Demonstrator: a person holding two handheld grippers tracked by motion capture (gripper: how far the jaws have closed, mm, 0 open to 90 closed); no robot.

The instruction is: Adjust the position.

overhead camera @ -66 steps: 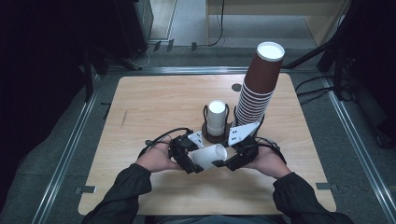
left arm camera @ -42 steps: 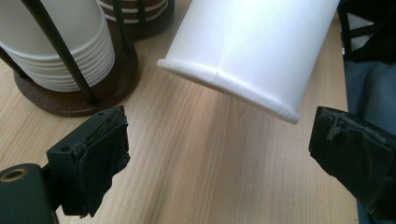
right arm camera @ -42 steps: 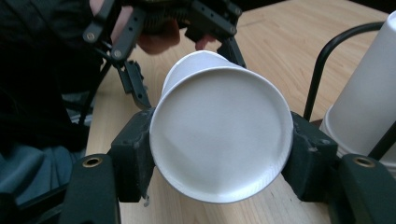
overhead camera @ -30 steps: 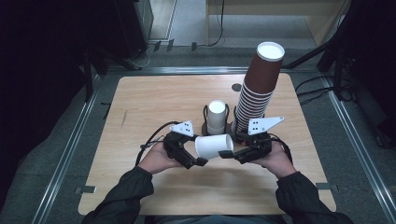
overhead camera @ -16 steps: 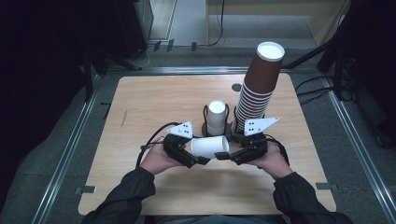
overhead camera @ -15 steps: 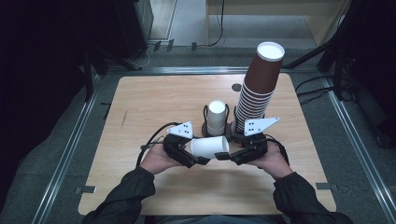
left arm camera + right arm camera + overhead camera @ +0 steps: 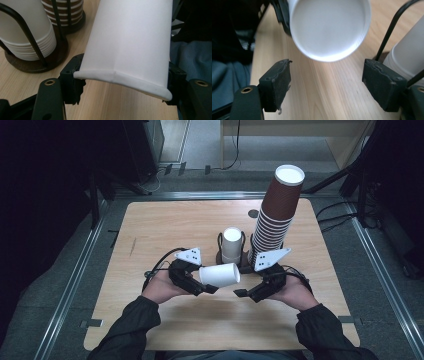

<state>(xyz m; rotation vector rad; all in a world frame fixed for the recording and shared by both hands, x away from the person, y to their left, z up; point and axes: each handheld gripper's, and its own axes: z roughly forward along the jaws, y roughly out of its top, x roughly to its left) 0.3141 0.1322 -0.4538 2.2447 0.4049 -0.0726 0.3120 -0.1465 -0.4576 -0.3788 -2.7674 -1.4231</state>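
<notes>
As its rim shows, white cup (image 7: 130,47) between left hand-held gripper (image 7: 122,82) pads.

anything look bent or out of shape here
Yes: the white paper cup, held sideways above the table in the left hand-held gripper, has a flattened rim with a crease where the jaws squeeze it. The tall stack of brown cups also leans to the right.

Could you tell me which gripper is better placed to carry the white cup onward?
Left. The left gripper is already shut on the white cup near its rim; the right gripper is open with nothing between its fingers.
</notes>
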